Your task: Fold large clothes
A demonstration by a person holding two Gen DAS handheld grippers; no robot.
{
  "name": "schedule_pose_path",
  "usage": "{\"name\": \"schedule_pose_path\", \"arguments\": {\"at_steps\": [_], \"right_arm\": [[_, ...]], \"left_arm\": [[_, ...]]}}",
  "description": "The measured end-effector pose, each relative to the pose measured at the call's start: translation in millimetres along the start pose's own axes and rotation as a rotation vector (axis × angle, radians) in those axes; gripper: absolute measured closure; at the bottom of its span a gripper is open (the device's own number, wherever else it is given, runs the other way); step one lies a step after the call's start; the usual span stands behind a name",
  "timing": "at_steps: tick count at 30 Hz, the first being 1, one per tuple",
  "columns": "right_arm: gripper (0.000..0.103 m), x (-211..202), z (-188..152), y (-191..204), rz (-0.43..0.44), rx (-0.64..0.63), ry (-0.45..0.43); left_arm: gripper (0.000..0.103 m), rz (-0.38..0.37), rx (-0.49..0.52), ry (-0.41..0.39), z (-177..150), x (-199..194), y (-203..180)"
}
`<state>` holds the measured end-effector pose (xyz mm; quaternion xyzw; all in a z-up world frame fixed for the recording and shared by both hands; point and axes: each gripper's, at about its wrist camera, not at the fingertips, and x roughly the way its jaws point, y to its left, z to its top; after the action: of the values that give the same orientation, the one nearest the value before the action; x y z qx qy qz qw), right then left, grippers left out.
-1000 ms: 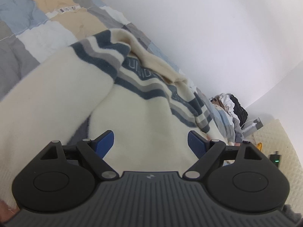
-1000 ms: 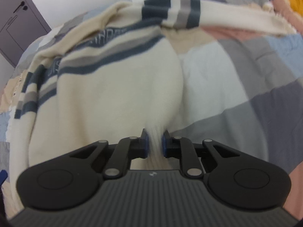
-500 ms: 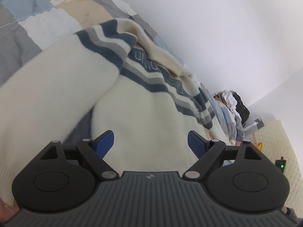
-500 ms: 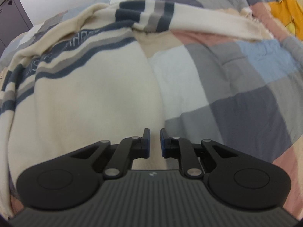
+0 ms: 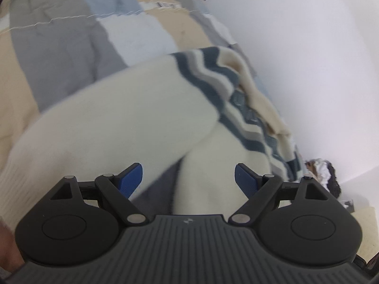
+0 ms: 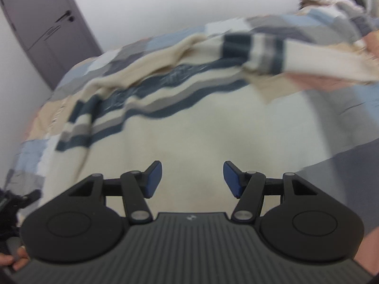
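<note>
A large cream sweater (image 6: 194, 123) with navy and grey stripes lies spread on a patchwork quilt (image 6: 350, 94). In the left wrist view its cream sleeve (image 5: 113, 127) lies folded across the body (image 5: 213, 165). My left gripper (image 5: 189, 179) is open and empty just above the gap between sleeve and body. My right gripper (image 6: 192, 179) is open and empty above the sweater's lower body. The other striped sleeve (image 6: 284, 54) stretches out to the right on the quilt.
The quilt (image 5: 71, 35) covers a bed against a white wall (image 5: 308, 59). A heap of other clothes (image 5: 322, 172) lies at the bed's far end. A grey door (image 6: 40, 23) stands at the left.
My right gripper has opened and let go of the sweater's hem, then swung left over the body. My left gripper stayed open and shifted along the sleeve toward the cuff.
</note>
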<state>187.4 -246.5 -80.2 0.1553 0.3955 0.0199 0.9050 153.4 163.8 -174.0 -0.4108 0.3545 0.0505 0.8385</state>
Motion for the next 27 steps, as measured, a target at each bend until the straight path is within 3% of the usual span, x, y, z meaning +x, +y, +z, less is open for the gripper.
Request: {"name": "schedule_pose_path", "arguments": {"at_steps": [6,9,12,16,22,25,27], "right_arm": [[0.043,44,-16,18,0.102,0.002,0.032],[0.043,58,-29,16,0.109,-0.031,0.022],[0.042,66,-31,6,0.155,0.011,0.077],[0.016,52,-29,4,0.222,0.003,0.013],[0.016,50,-16,6,0.16,-0.05,-0.109],[0.016,64,-6,5,0.148,-0.034,-0.108],[0.016,73,-1,3,0.146,-0.019,-0.103]], "left_arm": [[0.015,0.049,0.098,-0.07,1,-4,-10],[0.015,0.122,0.16,-0.129,6,-6,-17],[0.015,0.198,0.174,-0.141,20,4,-20],[0.015,0.221,0.191,-0.071,50,25,-18],[0.015,0.305,0.313,0.015,93,38,-14],[0.015,0.362,0.287,0.058,104,42,3],[0.015,0.341,0.265,0.134,105,48,14]]}}
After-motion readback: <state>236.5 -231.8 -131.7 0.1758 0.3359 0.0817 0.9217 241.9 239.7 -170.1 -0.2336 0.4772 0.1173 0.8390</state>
